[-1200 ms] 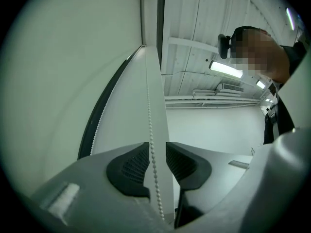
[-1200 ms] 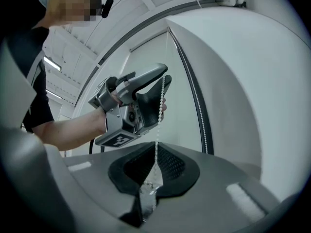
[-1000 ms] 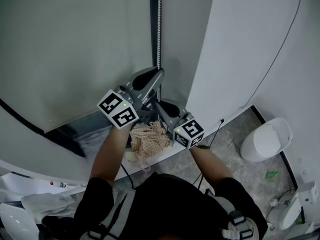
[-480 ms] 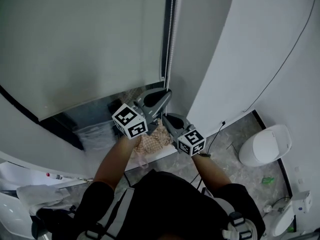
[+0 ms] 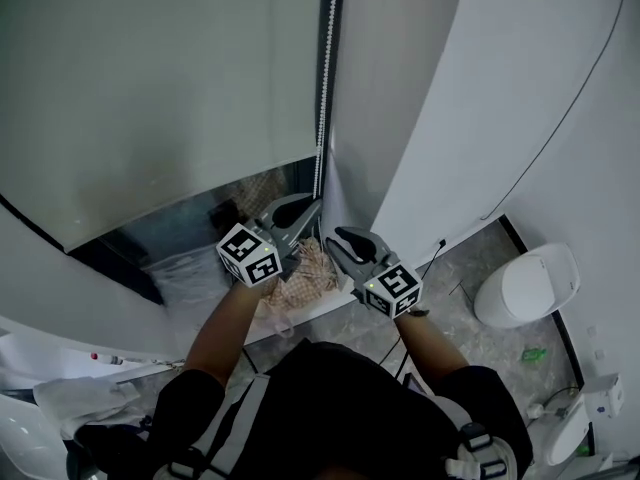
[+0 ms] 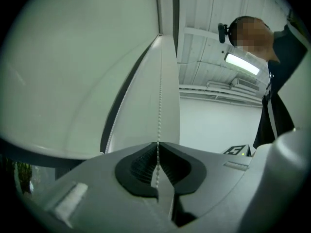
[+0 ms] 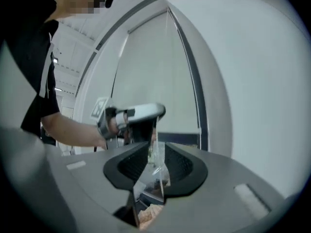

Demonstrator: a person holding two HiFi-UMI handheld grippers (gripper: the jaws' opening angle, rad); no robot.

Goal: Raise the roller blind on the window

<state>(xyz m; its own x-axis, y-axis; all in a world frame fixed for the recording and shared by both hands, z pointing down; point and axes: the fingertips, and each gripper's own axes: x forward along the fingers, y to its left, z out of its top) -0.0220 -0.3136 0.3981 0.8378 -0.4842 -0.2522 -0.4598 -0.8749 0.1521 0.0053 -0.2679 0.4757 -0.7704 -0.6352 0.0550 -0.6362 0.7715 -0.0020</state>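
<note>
One bead chain [image 6: 159, 106]: rises straight above left gripper [image 6: 158, 152], pinched between its closed jaws
Right gripper [image 7: 154, 161]: jaws just opened, chain loose between them

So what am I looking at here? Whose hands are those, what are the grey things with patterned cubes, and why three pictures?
No robot here: a person holds a grey gripper, cube included, in each hand. One picture comes from a camera on the person's head, looking down; the other two from cameras riding on the grippers, looking along their fingers. The left gripper has its fingers closed on the bead chain that works the roller blind. The right gripper has just been opening its fingers; the chain seems to hang loose in the gap. A checked cloth lies on the window sill below.
</note>
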